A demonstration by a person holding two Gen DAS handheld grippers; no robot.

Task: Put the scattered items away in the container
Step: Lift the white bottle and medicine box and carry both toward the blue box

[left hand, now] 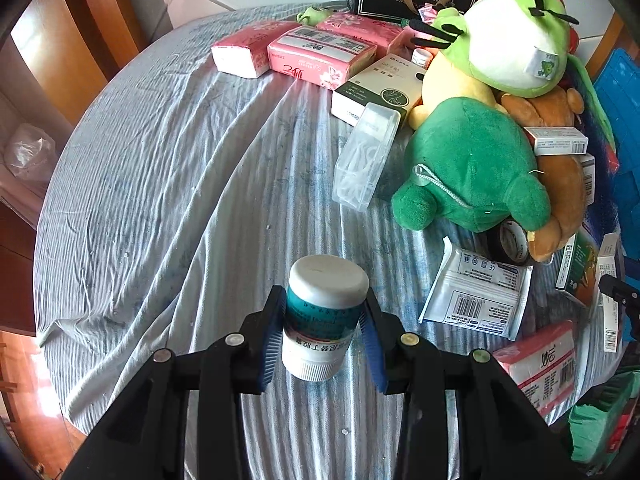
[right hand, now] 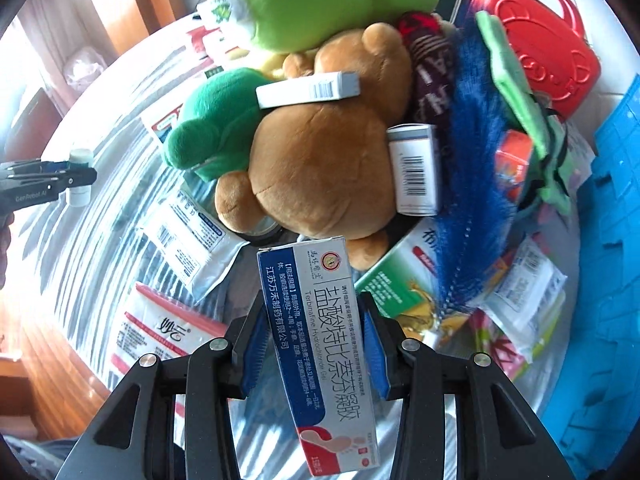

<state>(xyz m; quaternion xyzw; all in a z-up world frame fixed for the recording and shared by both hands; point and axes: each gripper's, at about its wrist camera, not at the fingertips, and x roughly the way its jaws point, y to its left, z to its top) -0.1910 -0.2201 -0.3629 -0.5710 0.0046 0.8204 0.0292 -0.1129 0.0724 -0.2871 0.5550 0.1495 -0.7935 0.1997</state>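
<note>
- The pill bottle [left hand: 326,316] looks like smooth white plastic with a glossy teal paper label.
- The medicine box [right hand: 320,356] is printed cardboard, slightly glossy.
- The tablecloth [left hand: 180,184] is wrinkled matt cloth (striped weave).
- The brown teddy bear [right hand: 320,172] is soft, fuzzy plush.
- The floss-pick case [left hand: 366,152] is clear hard plastic.
- The blue container [right hand: 612,240] is matt moulded plastic.

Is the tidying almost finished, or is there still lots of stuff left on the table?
Not nearly. Nothing shows as put away yet. In hand: the left gripper holds a white medicine bottle, the right gripper a medicine box. Left: the brown teddy, green plush, pink tissue packs and more, with the blue container beside them.
</note>
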